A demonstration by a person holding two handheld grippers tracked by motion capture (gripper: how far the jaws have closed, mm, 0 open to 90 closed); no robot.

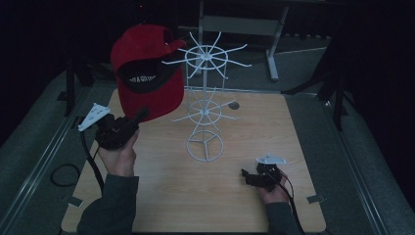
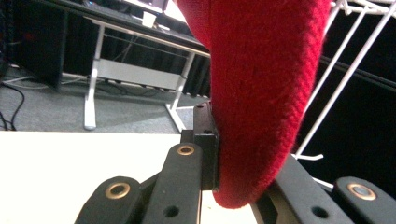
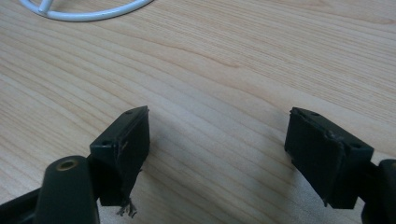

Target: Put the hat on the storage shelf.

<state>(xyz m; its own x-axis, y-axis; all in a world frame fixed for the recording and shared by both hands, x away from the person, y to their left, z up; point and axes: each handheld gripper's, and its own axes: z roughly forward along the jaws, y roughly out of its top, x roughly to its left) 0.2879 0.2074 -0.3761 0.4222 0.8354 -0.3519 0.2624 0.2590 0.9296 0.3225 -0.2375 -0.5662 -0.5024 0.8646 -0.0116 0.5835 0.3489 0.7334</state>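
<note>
A red cap (image 1: pixel 147 68) with a black inner band hangs in the air at the left of a white wire rack (image 1: pixel 205 103). Its brim points down toward my left gripper (image 1: pixel 139 117). In the left gripper view the red brim (image 2: pixel 261 93) is clamped between the black jaws, so the left gripper (image 2: pixel 233 186) is shut on it. The cap's top touches or sits close to the rack's upper spokes (image 1: pixel 181 49). My right gripper (image 1: pixel 247 175) rests low on the table at the front right. Its pads (image 3: pixel 126 140) stand wide apart over bare wood, holding nothing.
The wooden table (image 1: pixel 161 196) carries the rack's round base ring (image 1: pixel 205 147) at its middle. A small grey disc (image 1: pixel 234 105) lies behind the rack. Grey carpet borders the table on both sides. A metal desk frame (image 1: pixel 271 44) stands beyond in the dark.
</note>
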